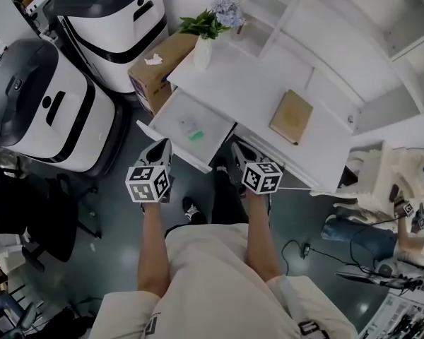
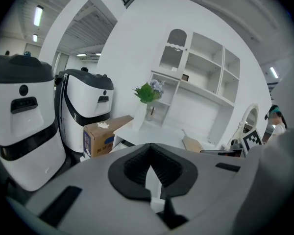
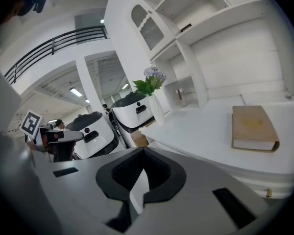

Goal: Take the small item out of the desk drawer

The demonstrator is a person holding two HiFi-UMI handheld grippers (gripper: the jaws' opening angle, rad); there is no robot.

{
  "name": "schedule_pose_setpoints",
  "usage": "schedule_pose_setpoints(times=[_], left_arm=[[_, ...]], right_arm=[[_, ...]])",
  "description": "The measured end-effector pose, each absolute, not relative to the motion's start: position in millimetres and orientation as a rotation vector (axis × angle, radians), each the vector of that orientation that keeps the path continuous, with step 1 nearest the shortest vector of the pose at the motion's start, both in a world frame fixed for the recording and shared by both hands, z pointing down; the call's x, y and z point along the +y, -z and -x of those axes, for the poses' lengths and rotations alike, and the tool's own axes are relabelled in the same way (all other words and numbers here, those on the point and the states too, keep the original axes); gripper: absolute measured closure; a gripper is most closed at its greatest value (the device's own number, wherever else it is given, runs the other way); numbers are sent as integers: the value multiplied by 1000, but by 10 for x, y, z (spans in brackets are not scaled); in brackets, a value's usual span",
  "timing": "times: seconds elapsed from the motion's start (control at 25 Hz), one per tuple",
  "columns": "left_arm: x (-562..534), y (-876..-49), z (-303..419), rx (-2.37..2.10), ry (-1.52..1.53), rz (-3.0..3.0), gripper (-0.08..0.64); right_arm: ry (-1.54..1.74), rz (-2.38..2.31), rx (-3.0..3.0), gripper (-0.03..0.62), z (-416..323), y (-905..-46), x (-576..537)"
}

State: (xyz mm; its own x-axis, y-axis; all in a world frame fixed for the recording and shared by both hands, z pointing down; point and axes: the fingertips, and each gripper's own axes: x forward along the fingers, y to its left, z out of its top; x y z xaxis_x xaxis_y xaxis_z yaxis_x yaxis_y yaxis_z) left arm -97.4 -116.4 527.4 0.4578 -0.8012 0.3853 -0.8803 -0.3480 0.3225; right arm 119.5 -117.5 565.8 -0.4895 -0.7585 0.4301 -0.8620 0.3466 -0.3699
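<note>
Left gripper (image 1: 159, 148) near small item (image 1: 191, 129)

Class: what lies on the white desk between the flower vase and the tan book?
Nothing: the desk is bare between the vase and the book, as the head view and right gripper view both show.

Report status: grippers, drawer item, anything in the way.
Both shut, empty: left gripper, right gripper. Open drawer holds small green item, untouched. Path looks clear.
</note>
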Motion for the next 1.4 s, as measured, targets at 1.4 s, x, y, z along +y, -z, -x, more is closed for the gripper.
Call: schedule_pose_setpoints(times=[1.4], left_arm=[[-2374,-6100,1012,-1516,-274,-2016,545]], right_arm=[[-601,-958,-2200,568,18,-7112,-2744]])
